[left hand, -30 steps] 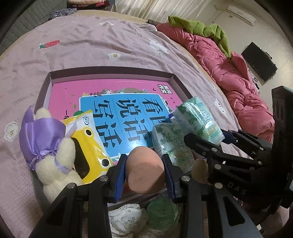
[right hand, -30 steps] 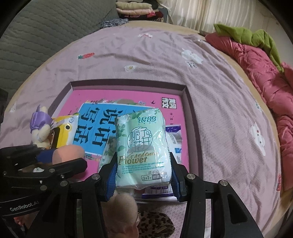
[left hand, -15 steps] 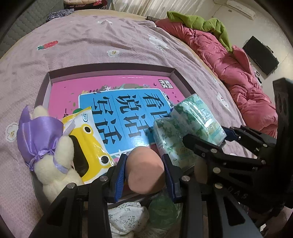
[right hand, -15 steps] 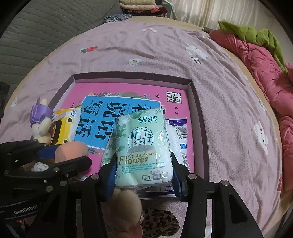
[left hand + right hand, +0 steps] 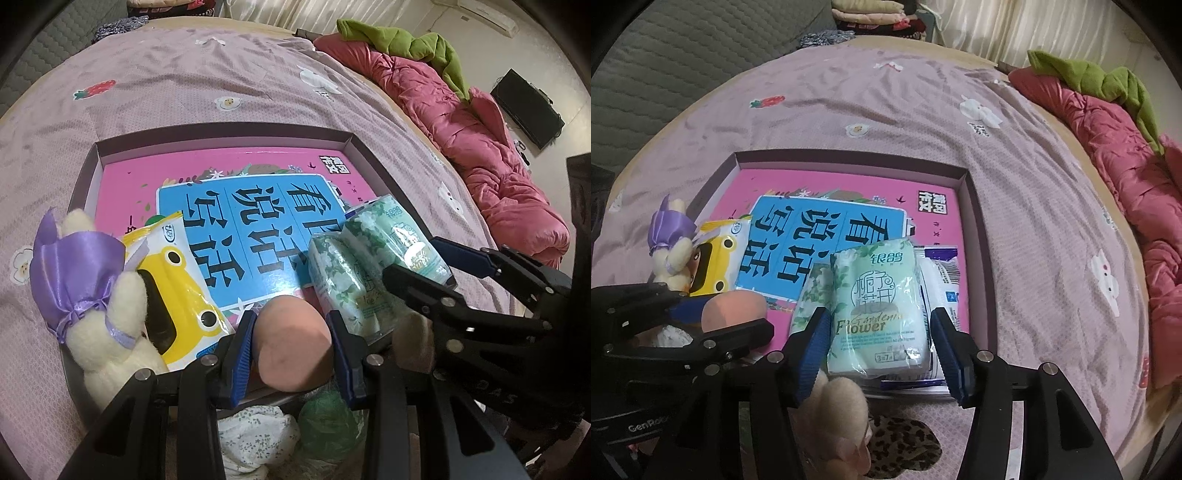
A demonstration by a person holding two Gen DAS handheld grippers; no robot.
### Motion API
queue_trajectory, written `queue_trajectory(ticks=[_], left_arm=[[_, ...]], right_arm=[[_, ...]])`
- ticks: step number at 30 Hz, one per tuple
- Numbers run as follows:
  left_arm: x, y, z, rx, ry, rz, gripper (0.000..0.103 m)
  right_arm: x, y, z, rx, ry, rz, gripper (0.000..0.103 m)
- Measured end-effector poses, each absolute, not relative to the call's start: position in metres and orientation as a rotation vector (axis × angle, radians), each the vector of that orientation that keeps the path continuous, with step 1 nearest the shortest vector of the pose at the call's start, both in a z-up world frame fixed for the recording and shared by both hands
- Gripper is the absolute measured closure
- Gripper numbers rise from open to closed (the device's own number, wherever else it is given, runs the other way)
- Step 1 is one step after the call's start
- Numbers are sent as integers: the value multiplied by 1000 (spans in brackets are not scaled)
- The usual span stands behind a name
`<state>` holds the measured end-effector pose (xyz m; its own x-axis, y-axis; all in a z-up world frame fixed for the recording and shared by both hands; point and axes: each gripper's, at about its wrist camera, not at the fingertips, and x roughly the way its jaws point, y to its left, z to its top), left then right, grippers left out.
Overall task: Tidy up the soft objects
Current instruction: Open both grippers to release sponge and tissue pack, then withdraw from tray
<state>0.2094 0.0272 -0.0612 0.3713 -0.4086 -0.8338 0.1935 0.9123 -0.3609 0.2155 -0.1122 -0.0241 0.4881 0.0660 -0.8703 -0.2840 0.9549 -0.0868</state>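
My left gripper is shut on a peach-coloured soft ball above the near edge of the shallow box. My right gripper has spread its jaws; the green tissue pack lies between the pads with gaps on both sides, on top of other packs in the box's near right corner. A plush rabbit with a purple bow and a yellow wet-wipe pack lie in the box's near left. The box floor shows a pink and blue book cover.
The box sits on a purple bedsheet. A pink quilt and green cloth lie along the right. Near me lie a floral cloth, a green item, a beige plush and a leopard-print piece.
My right gripper has lowered the green tissue pack onto the packs in the box and opened its jaws. My left gripper still holds the peach ball in about the same place.
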Motion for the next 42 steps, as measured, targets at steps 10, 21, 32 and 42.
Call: queue_trajectory(ticks=[10, 21, 32, 42], left_arm=[[207, 23, -62, -202, 1125, -364, 64], [208, 24, -63, -222, 1133, -356, 64], [204, 34, -61, -313, 1135, -377, 55], [192, 40, -58, -382, 1125, -363, 46]], right_arm=[[203, -117, -5, -232, 968, 198, 40], [194, -122, 2, -221, 955, 184, 35], [193, -127, 3, -188, 951, 186, 34], [191, -132, 6, -144, 936, 224, 34]])
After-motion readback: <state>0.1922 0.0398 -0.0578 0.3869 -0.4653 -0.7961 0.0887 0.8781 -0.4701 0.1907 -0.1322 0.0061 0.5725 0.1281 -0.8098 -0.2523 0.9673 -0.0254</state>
